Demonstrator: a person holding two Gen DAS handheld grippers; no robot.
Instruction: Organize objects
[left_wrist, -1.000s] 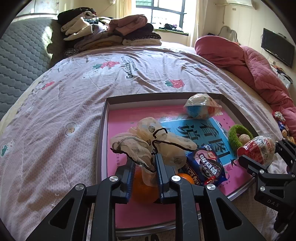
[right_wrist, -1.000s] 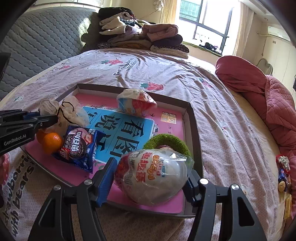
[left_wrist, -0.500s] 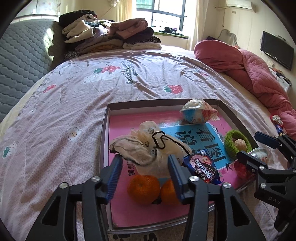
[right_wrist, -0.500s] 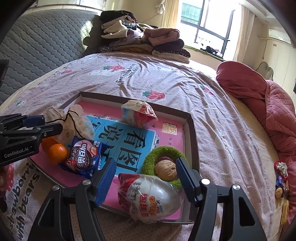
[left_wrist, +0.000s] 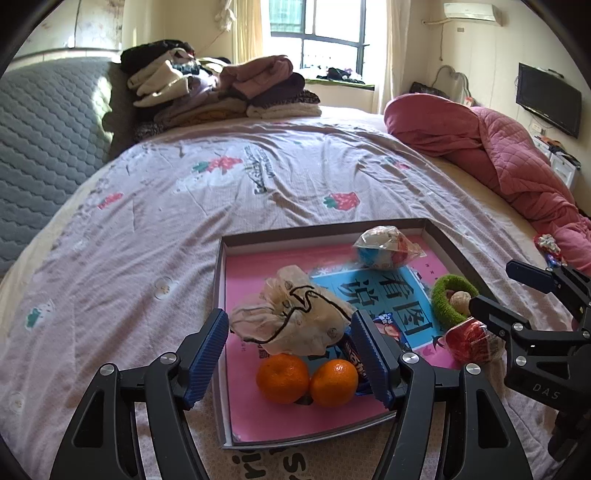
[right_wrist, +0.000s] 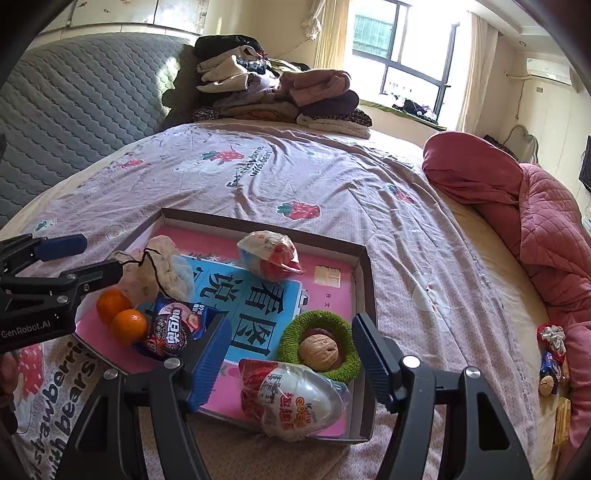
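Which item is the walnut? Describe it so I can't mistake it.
Find the shallow pink-lined cardboard tray on the bed. At its right side lies a fuzzy green ring; the wrinkled tan walnut sits inside it, the only item cradled within another.

Right gripper (right_wrist: 291, 354) spread wide, gripping nothing, blue pads either side of the tray's near corner. Between and just ahead: wrapped toy egg (right_wrist: 295, 400) lying against the near rim of the shallow tray (right_wrist: 364, 280), touching neither pad. Just beyond it, walnut (right_wrist: 318, 350) nested in a green knitted ring (right_wrist: 291, 332). Second wrapped egg (right_wrist: 269, 256) near the far rim. At left, cookie packet (right_wrist: 175, 328), two tangerines (right_wrist: 127, 325), drawstring pouch (right_wrist: 162, 269). Left gripper (right_wrist: 74, 258) parted at the far left edge, beside the pouch.
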